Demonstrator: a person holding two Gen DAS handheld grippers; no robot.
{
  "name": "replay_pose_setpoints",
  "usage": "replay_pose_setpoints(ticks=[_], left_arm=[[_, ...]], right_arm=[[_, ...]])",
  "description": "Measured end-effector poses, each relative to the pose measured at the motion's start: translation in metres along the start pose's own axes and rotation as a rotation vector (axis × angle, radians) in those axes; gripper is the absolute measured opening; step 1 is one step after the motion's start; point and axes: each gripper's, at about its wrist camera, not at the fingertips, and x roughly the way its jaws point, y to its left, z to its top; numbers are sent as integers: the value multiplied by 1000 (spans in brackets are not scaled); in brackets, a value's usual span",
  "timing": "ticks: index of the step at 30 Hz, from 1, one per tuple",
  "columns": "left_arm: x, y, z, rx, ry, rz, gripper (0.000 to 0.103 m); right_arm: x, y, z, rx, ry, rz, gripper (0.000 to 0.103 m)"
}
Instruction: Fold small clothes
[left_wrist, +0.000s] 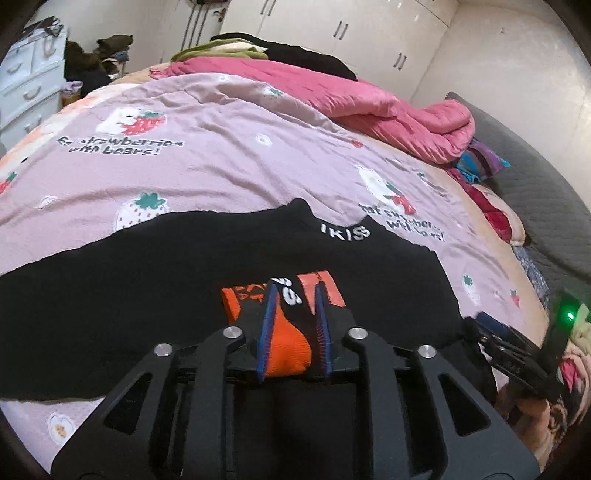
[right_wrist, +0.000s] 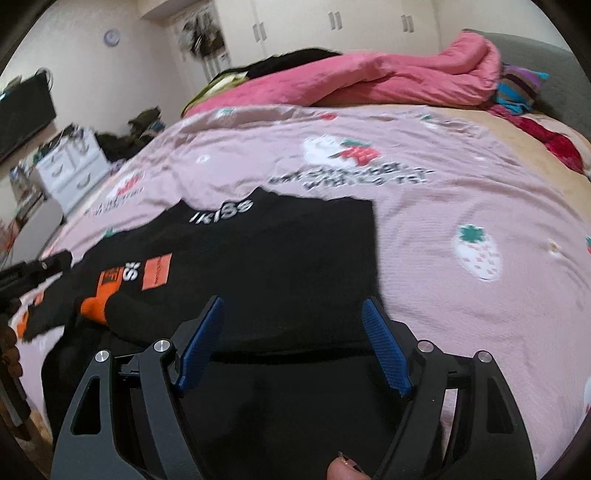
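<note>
A black garment (left_wrist: 166, 280) (right_wrist: 280, 258) with white "IKISS" lettering lies spread on the pink strawberry-print sheet (left_wrist: 221, 173) (right_wrist: 443, 206). On it rests a black and orange sock (left_wrist: 288, 347) (right_wrist: 110, 291). My left gripper (left_wrist: 295, 295) hovers just over the sock, its blue pads a narrow gap apart. The sock shows in that gap, and no pinch is visible. In the right wrist view the left gripper (right_wrist: 62, 260) pokes in from the left edge, clear of the sock's orange toe. My right gripper (right_wrist: 293, 306) (left_wrist: 487, 323) stands wide open over the garment's near edge, holding nothing.
A rumpled pink quilt (left_wrist: 388, 110) (right_wrist: 369, 85) and dark clothes lie along the far side of the bed. Striped and red fabrics (left_wrist: 480, 162) pile by the grey headboard (left_wrist: 535, 177). A white drawer unit (left_wrist: 26, 85) (right_wrist: 70, 166) stands beyond the bed. A person's fingertip (right_wrist: 343, 470) shows at the bottom.
</note>
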Motion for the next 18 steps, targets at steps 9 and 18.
replay_pose_setpoints(ticks=[9, 18], left_arm=[[54, 2, -33, 36, 178, 86, 36], [34, 5, -39, 26, 122, 97, 46]], right_arm=[[38, -1, -9, 6, 123, -54, 76], [17, 2, -10, 4, 48, -35, 84]])
